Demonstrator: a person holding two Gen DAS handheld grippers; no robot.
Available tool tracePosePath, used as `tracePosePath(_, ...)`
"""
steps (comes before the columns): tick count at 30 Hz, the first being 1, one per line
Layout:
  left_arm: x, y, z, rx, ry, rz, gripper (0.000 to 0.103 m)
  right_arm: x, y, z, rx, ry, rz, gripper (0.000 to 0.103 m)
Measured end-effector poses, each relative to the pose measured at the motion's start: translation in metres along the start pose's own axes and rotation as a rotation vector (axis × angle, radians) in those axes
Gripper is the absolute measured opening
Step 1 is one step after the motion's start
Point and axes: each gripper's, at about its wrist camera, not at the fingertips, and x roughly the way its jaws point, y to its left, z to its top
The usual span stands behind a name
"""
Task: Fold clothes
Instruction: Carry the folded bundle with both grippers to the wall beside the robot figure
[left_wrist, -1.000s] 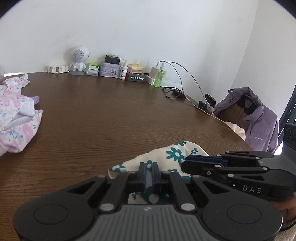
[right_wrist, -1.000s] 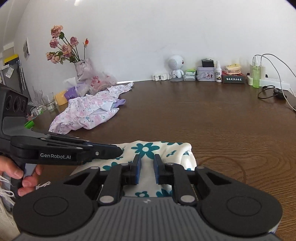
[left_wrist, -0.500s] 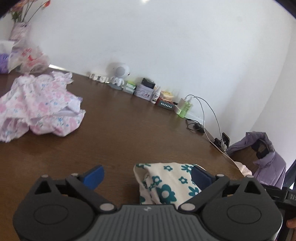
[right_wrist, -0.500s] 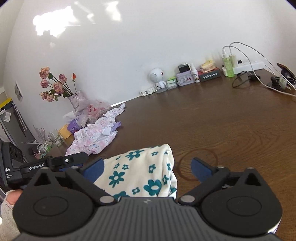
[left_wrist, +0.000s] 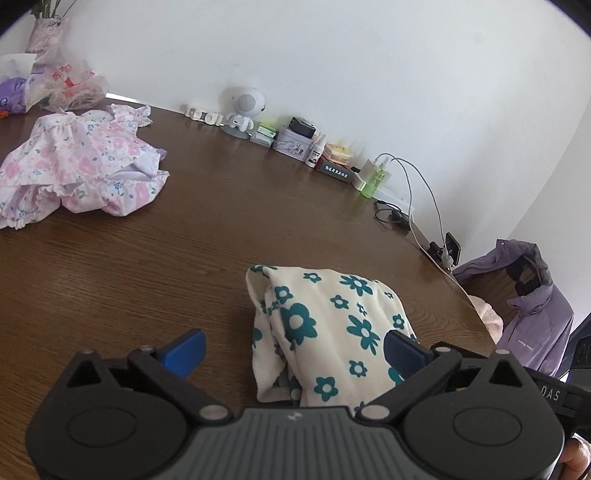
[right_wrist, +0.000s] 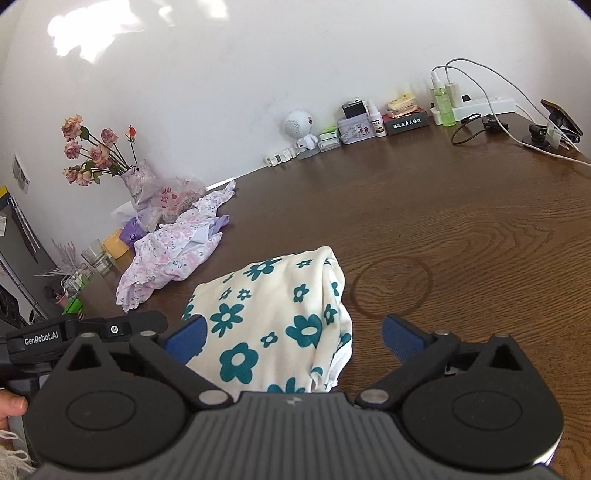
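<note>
The cream garment with teal flowers lies folded into a thick, soft bundle on the dark brown table, close to the near edge. Its cloth looks like smooth knit, and the layered edges show at the side of the bundle. In the right wrist view the same garment has a rounded top and a small white hem at the lower corner.

The left hand-held gripper is released: its two blue fingers stand wide apart, one over bare wood and the other just beside the right part of the bundle; I cannot tell if that one touches the cloth. The right hand-held gripper is also released, with the blue pads spread on both sides of the garment, and nothing is grasped.

The table has a clear wood grain, and a faint round ring mark is near the bundle. Further left, a crumpled pink floral garment with ruffled edges lies well apart. Along the white wall stand a small white round-headed figure, a tin box and a green bottle. A vase of dried roses is at the far left corner.
</note>
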Motion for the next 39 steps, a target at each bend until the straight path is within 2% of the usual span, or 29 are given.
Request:
tracePosePath(14, 0.035, 0.008, 0.010, -0.063, 0.080, 0.008, 0.103, 0.030, -0.029, 0.006, 0.051, 0.042, 0.035, 0.103)
tracePosePath(17, 0.043, 0.008, 0.013, -0.070, 0.097, -0.006, 0.103, 0.037, -0.039, 0.008, 0.099, 0.050, 0.078, 0.103)
tracePosePath(24, 0.057, 0.016, 0.015, -0.137, 0.127, -0.081, 0.103, 0.054, -0.058, 0.011, 0.203, 0.067, 0.177, 0.102)
tracePosePath(29, 0.067, 0.031, 0.017, -0.261, 0.134, -0.216, 0.101, 0.062, -0.057, 0.012, 0.236, 0.073, 0.230, 0.102)
tracePosePath(31, 0.069, 0.035, 0.018, -0.294, 0.132, -0.232, 0.096, 0.064, -0.054, 0.010, 0.237, 0.079, 0.238, 0.096)
tracePosePath(33, 0.070, 0.038, 0.017, -0.313, 0.127, -0.243, 0.090, 0.067, -0.050, 0.007, 0.248, 0.090, 0.243, 0.082)
tracePosePath(34, 0.070, 0.039, 0.016, -0.318, 0.124, -0.249, 0.089, 0.068, -0.049, 0.006, 0.254, 0.096, 0.244, 0.070)
tracePosePath(35, 0.070, 0.039, 0.016, -0.317, 0.125, -0.251, 0.085, 0.069, -0.048, 0.005, 0.261, 0.099, 0.245, 0.065)
tracePosePath(37, 0.072, 0.042, 0.015, -0.325, 0.127, -0.258, 0.077, 0.069, -0.049, 0.003, 0.280, 0.106, 0.246, 0.061)
tracePosePath(39, 0.072, 0.044, 0.014, -0.333, 0.134, -0.255, 0.062, 0.068, -0.049, 0.001, 0.297, 0.110, 0.247, 0.057)
